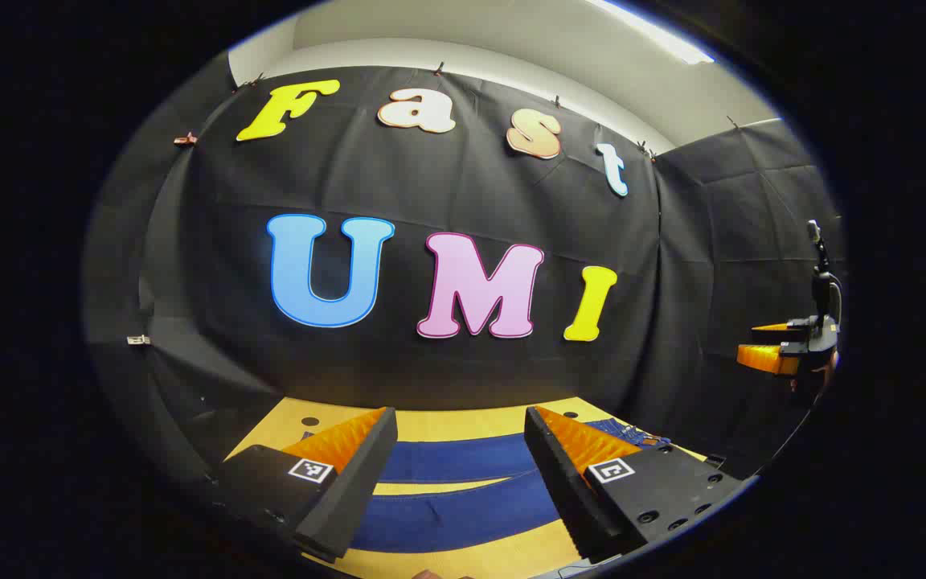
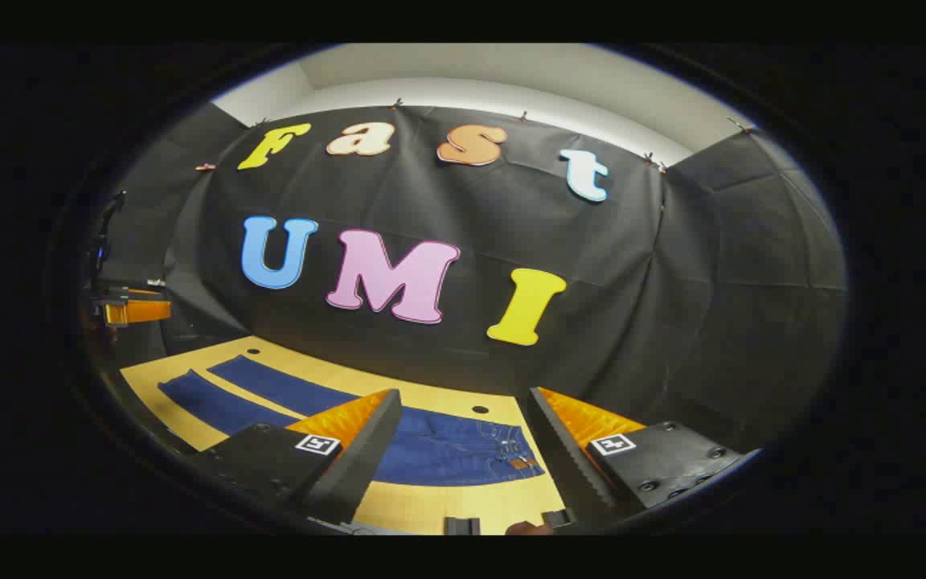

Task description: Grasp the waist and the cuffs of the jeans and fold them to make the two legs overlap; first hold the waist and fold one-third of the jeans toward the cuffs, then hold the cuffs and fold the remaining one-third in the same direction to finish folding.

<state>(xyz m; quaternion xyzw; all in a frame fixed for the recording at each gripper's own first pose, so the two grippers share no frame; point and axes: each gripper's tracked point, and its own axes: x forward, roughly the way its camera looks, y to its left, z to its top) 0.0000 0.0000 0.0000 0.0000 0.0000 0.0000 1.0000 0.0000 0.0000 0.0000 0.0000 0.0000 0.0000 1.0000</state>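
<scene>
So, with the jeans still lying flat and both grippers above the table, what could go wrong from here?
1. The two legs of the jeans lie apart, with bare table between them; a pinch that catches one leg alone would probably leave them unaligned.
2. The right gripper hovers over the waist, fingers wide open; closing on the top layer alone might let the lower one slip.
3. The left gripper is open above the legs, so uneven lifting may twist the fold.

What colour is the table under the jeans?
Yellow; the table shows best in the right gripper view.
</scene>
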